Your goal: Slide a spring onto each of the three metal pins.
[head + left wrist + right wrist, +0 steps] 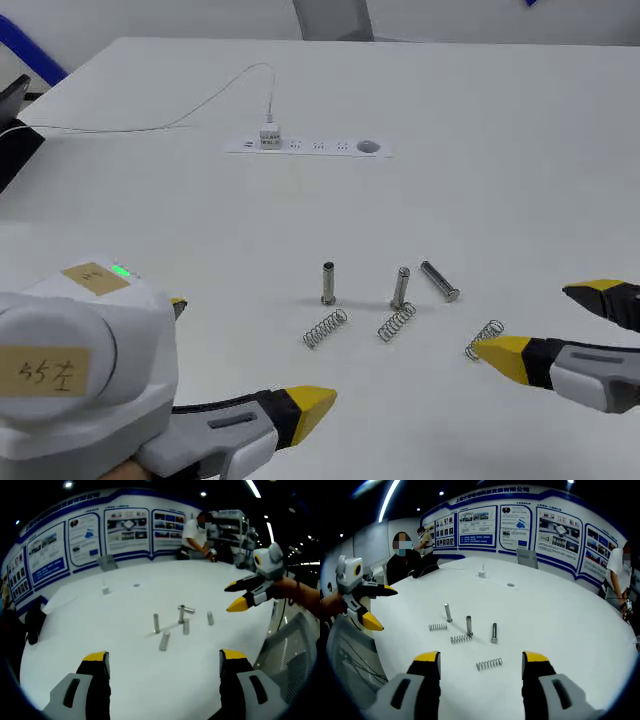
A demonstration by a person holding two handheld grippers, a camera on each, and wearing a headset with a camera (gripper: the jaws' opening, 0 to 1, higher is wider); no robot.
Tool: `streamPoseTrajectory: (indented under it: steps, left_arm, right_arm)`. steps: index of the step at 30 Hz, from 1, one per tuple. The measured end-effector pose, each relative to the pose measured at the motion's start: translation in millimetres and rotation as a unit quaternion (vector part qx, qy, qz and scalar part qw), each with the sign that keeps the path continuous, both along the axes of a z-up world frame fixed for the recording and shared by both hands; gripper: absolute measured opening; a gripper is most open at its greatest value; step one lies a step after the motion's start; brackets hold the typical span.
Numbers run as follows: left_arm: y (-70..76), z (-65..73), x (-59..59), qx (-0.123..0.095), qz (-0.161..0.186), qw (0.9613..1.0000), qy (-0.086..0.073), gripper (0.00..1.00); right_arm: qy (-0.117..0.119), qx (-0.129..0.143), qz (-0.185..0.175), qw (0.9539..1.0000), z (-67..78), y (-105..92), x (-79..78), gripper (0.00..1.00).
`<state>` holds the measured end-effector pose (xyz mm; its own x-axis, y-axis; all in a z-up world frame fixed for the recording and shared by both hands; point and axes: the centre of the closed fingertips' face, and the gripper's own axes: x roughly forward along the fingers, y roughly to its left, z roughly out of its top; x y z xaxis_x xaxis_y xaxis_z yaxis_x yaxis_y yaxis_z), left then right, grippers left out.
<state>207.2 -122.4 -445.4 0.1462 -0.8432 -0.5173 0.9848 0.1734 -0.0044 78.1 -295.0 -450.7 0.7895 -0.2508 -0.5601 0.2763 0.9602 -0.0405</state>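
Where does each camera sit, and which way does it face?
Head view: on the headset, facing forward and down at the table; left gripper and right gripper below.
Left gripper view: on the left gripper, facing across the pins; own open jaws below, right gripper at right.
Right gripper view: on the right gripper, facing a spring; own open jaws below, left gripper at left.
Shared: all three show the pins.

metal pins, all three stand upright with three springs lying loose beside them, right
No: in the head view two silver metal pins stand upright, but the third pin lies on its side. Three wire coil springs lie loose beside them.
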Motion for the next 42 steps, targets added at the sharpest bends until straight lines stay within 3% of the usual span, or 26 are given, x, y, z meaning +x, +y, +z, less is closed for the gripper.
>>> streamPoseTrajectory:
  steps: [7,21,42]
  left_arm:
    - [-0.9,-1.1,-0.2,-0.002,-0.001,1.0,0.0,0.91]
    - [-3.2,-2.7,-1.9,-0.007,-0.006,0.9999,0.009,0.9]
    - [-8.3,-6.0,-4.8,-0.011,-0.015,0.9998,0.012,0.88]
  right_arm:
    - [-0.004,-0.011,0.0,0.9999,2.5,-11.5,16.6,0.6]
    - [-0.001,-0.011,-0.001,0.9999,-10.0,-34.7,49.7,0.52]
    - [0.013,0.003,-0.007,0.9999,-45.6,-59.1,87.8,0.38]
